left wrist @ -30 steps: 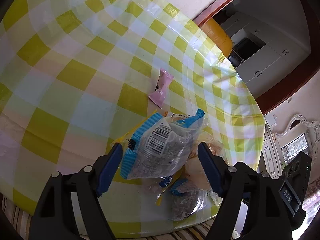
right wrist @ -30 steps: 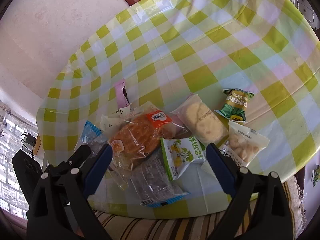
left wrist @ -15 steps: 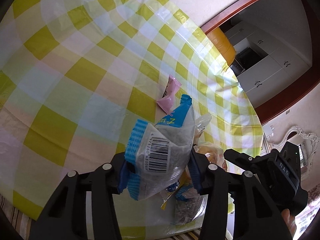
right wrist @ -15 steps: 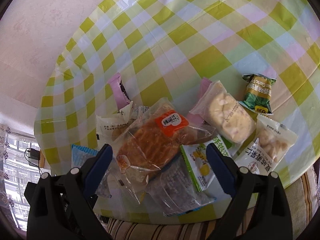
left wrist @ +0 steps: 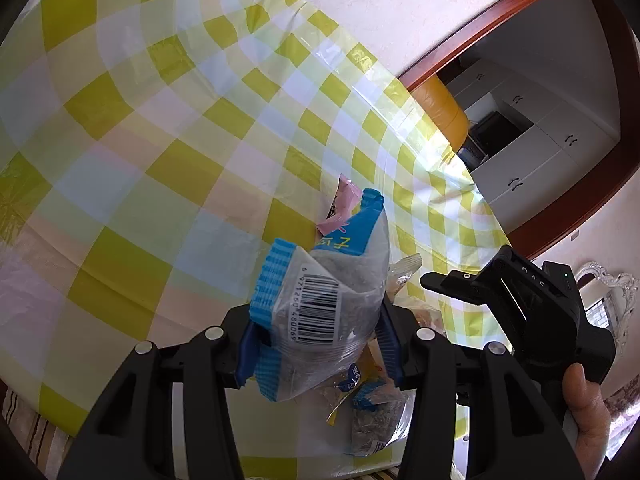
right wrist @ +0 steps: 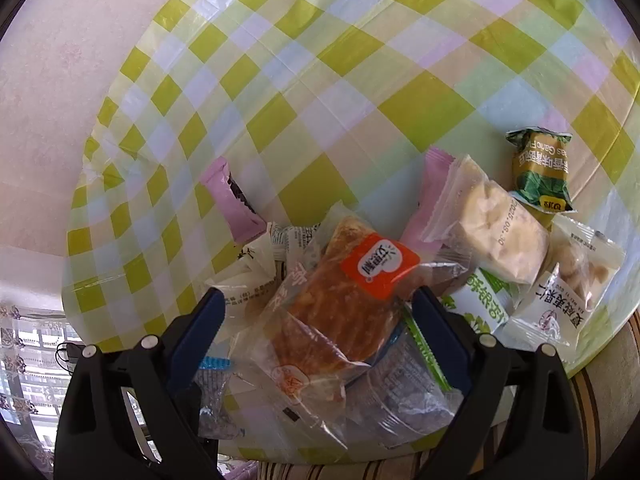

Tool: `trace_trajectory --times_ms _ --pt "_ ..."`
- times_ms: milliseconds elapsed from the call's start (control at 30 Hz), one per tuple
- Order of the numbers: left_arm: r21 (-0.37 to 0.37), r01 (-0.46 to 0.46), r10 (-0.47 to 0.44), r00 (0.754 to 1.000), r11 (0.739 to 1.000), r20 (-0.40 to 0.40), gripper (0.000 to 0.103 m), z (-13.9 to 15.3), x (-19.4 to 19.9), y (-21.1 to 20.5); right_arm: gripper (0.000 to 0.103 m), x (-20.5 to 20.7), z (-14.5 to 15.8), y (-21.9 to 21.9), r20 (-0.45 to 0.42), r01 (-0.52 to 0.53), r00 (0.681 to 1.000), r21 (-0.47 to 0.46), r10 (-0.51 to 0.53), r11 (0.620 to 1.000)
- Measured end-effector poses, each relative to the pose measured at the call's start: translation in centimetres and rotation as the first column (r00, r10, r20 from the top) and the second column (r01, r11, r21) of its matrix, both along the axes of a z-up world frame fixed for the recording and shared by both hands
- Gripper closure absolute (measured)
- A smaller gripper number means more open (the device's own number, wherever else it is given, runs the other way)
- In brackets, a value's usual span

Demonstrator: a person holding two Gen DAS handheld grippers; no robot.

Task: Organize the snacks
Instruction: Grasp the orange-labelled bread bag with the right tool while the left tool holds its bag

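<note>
My left gripper (left wrist: 320,336) is shut on a clear snack packet with blue crimped ends and a barcode (left wrist: 320,304), held above the checked tablecloth (left wrist: 160,140). A pink packet (left wrist: 340,204) lies beyond it. My right gripper (right wrist: 320,320) is open, its fingers either side of a brown pastry packet with an orange label (right wrist: 344,304) on top of the snack pile; it is not closed on it. The right gripper body also shows in the left wrist view (left wrist: 520,300). Around the pile lie a pale cake packet (right wrist: 492,228), a green packet (right wrist: 540,172), and a pink packet (right wrist: 232,200).
The round table's near edge (right wrist: 600,356) runs close under the pile, with striped fabric below. A white packet of round biscuits (right wrist: 576,280) lies at the right edge. A wall and a doorway (left wrist: 520,100) with cabinets stand behind the table.
My left gripper closed on the blue-ended packet and lifted it off the pile. My right gripper moved closer over the pastry packet, still open.
</note>
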State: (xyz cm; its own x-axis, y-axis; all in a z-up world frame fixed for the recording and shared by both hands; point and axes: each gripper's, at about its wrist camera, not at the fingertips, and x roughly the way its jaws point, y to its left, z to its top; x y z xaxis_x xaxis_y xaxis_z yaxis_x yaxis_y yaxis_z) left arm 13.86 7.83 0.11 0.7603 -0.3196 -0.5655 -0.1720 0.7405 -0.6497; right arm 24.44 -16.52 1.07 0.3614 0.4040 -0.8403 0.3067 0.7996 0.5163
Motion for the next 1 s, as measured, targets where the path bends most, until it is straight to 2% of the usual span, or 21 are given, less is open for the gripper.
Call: trace_trajectory --times_ms 200,300,400,467,567,767,1000 --pt "-0.004 -0.005 0.005 1.0 1.0 0.002 0.055 0.0 0.0 0.1 0.01 0.3 -0.6 1.3 0.01 -0.064 0.998 -0.086 0.065 0.994" --pt "-0.003 -0.006 0.006 1.0 1.0 0.002 0.055 0.0 -0.1 0.1 0.016 0.1 -1.2 1.8 -0.002 -0.096 0.995 -0.121 0.097 0.988" --pt "-0.002 -0.005 0.005 1.0 1.0 0.001 0.055 0.0 -0.1 0.1 0.024 0.2 -1.8 1.7 -0.009 -0.106 0.994 -0.128 0.106 0.986" --pt "0.001 -0.005 0.005 1.0 1.0 0.002 0.055 0.1 0.0 0.1 0.036 0.4 -1.8 1.7 -0.001 -0.118 0.993 -0.138 0.119 0.983" --pt "0.0 -0.006 0.006 1.0 1.0 0.004 0.055 0.1 -0.1 0.1 0.047 0.6 -1.5 1.7 0.025 -0.141 0.989 -0.142 0.146 0.98" --pt "0.01 -0.007 0.007 1.0 1.0 0.021 0.055 0.3 0.0 0.2 0.052 0.5 -0.5 1.5 0.084 -0.165 0.98 -0.151 0.179 0.975" --pt "0.028 0.003 -0.004 0.999 1.0 0.046 0.055 0.8 -0.2 -0.4 0.053 -0.5 1.6 0.5 0.176 -0.163 0.965 -0.188 0.196 0.969"
